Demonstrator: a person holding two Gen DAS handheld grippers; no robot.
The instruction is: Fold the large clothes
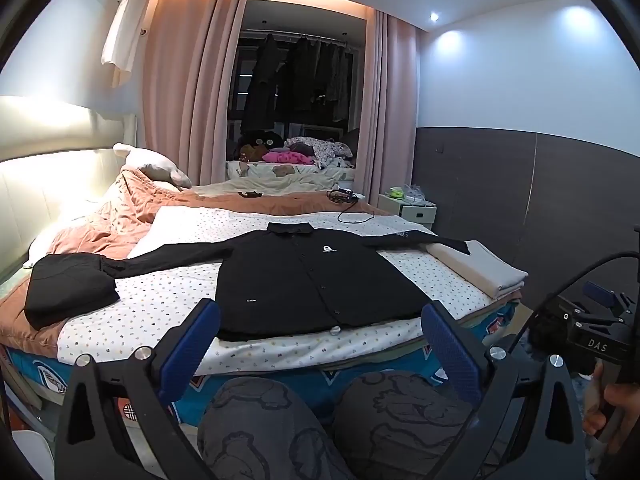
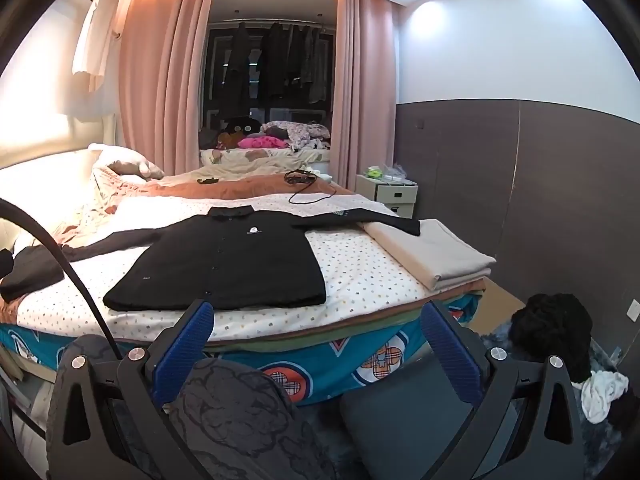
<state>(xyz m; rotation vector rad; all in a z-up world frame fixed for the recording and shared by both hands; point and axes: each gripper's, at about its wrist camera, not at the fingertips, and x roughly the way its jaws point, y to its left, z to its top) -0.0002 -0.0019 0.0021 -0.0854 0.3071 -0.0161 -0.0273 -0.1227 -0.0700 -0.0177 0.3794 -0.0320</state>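
You are sitting at the foot of a bed (image 1: 280, 350) in a lamp-lit bedroom, pink curtains (image 1: 188, 92) drawn back from a dark window where clothes hang on a rail. The bed carries a white dotted sheet (image 1: 160, 304) over a rust-coloured quilt (image 1: 120, 216).

The thing to fold — a black button-front shirt (image 1: 308, 284) — lies flat and face up on that sheet, collar toward the window, hem toward you, both sleeves spread wide. Its sleeve on the left of the picture runs out to a folded black garment (image 1: 68, 288) near the bed's left edge; in the right wrist view the other sleeve's cuff rests on a folded beige cloth (image 2: 432, 256) at the bed's right corner. A black cable (image 1: 352, 210) lies on the sheet beyond the collar, well apart from the shirt.

Your left hand-held gripper (image 1: 320, 344) hangs just short of the hem, jaws spread as wide as they go, nothing between the blue pads. Your right hand-held gripper (image 2: 316, 344) is the same — fully spread, empty, held off the bed's near edge, with the shirt up and to the left of it. Your knees (image 1: 340, 424) in dark patterned trousers show below both. A pile of dark and white clothes (image 2: 560, 344) sits on the floor at the right.
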